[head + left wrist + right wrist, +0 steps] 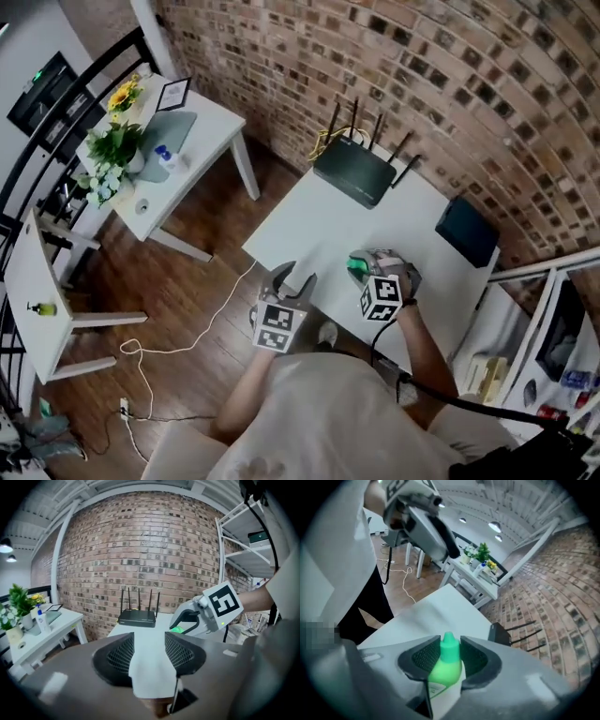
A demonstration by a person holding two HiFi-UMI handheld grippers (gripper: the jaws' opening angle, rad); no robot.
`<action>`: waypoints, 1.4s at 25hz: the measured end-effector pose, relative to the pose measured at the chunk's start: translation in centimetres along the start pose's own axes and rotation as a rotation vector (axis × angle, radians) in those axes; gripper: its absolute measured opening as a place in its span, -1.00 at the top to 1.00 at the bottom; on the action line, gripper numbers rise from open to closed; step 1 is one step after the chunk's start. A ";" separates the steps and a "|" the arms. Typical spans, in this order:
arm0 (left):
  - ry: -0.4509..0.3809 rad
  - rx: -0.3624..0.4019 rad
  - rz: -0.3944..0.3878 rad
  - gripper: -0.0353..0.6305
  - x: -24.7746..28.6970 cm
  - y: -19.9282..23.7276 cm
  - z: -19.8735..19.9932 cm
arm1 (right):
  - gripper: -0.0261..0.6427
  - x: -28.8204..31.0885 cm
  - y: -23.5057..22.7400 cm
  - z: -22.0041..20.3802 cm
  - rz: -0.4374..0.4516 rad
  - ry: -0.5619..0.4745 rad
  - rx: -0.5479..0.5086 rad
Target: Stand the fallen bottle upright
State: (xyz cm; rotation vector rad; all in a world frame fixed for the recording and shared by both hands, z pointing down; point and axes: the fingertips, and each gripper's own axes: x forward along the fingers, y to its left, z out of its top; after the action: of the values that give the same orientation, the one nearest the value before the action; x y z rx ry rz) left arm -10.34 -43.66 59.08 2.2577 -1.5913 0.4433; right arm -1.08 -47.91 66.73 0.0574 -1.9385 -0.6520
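A small green bottle [449, 660] with a pointed green cap and a white label sits between the pads of my right gripper [450, 656], which is shut on it, cap pointing out past the fingertips. In the head view the bottle [357, 270] shows as a green spot under the right gripper [361, 265], over the near part of the white table [309, 225]. My left gripper [295, 278] hovers at the table's near left edge, apart from the bottle. Its jaws [149, 651] stand close together with nothing between them. From there the right gripper [187, 620] and bottle [177, 630] appear ahead to the right.
A black router [354, 172] with several antennas stands at the table's far edge, and a dark box [467, 232] lies at its right corner. White shelving [525, 328] rises on the right. A second white table [178, 141] with plants stands far left. A cable [169, 347] trails across the wooden floor.
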 end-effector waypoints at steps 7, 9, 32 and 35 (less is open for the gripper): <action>0.002 0.139 -0.277 0.23 4.9 -7.6 2.3 | 0.56 -10.7 0.4 -4.9 -0.342 0.036 0.184; 0.008 0.179 -0.360 0.23 5.7 -10.3 2.3 | 0.56 -12.7 1.1 -6.5 -0.419 0.026 0.293; -0.035 0.195 -0.595 0.23 1.0 -14.3 3.4 | 0.43 -19.4 5.7 -10.7 -0.820 -0.028 1.051; -0.073 0.178 -0.574 0.23 -0.7 -14.7 4.1 | 0.43 -22.3 7.0 -8.5 -0.880 -0.189 1.183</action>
State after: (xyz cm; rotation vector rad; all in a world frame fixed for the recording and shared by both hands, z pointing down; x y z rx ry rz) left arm 3.55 -40.33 53.74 2.7450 -0.8851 0.3544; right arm 18.08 -38.30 54.07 1.6803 -2.1823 0.0687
